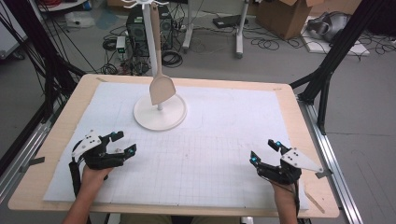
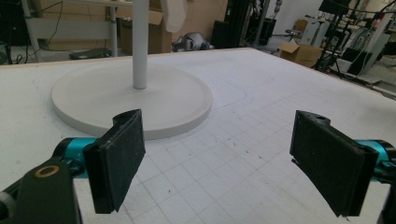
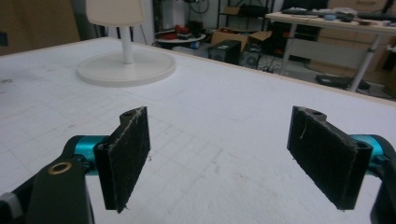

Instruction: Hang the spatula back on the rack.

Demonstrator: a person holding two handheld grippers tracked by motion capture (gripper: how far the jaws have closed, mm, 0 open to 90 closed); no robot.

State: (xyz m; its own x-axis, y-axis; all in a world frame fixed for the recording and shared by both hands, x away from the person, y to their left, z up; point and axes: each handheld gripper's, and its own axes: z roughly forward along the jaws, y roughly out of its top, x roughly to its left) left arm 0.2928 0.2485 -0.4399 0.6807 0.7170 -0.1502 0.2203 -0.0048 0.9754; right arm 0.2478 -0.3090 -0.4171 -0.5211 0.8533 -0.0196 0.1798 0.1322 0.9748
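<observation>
- High view: a wooden table carries a white gridded mat. At the far left-centre of the mat stands a white rack with a round base and an upright pole, and a wooden spatula hangs down along the pole, its blade just above the base. The left gripper sits near the mat's near-left part, held by a hand that comes in from the near edge; its jaws are spread wide with nothing between them. The right gripper sits at the near right, well apart from the left one, jaws likewise wide and empty. Beyond the table lie cables, a computer tower and a cardboard box on the floor.
- Left gripper view: the two black padded jaws of the left gripper stand far apart over the bare mat. The rack's round base lies just beyond the left jaw, its pole rising out of the top of the frame, and the spatula's pale blade hangs at the top.
- Right gripper view: the right gripper has its pads wide apart, gripping nothing, above the mat. The rack stands far off to the left, with the spatula blade above its base.
</observation>
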